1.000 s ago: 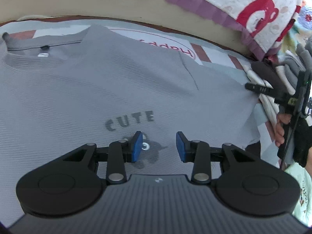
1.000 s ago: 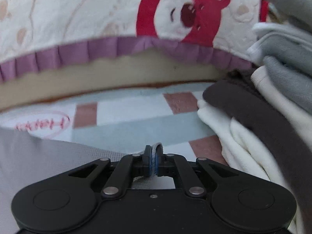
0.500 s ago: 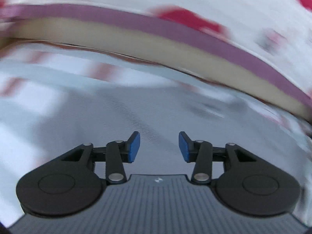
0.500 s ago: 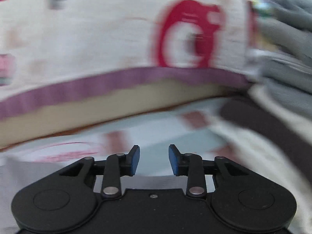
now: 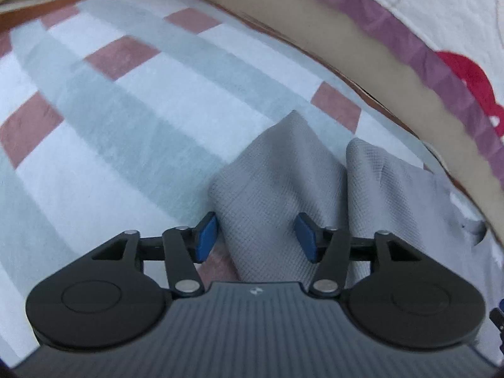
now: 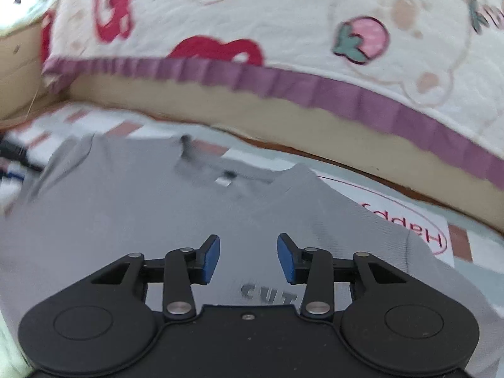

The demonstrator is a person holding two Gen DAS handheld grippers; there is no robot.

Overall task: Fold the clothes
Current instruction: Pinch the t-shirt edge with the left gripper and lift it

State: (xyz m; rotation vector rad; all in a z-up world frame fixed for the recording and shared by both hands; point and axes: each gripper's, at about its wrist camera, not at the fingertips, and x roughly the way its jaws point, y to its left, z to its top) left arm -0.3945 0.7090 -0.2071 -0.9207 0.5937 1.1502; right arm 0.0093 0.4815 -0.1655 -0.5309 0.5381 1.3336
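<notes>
In the left wrist view, our left gripper (image 5: 255,237) has just been opening and hangs released over a sleeve (image 5: 277,189) of the grey T-shirt (image 5: 393,195), which lies on the checked mat (image 5: 126,110); a second ago this camera looked across the shirt's chest and its lettering, so we judge the sleeve fold comes next. In the right wrist view, our right gripper (image 6: 249,260) has let go: a second ago it pinched a bit of grey fabric beside the stacked clothes, and now its jaws have just been opening, empty, above the flat T-shirt's chest near the collar (image 6: 223,178).
</notes>
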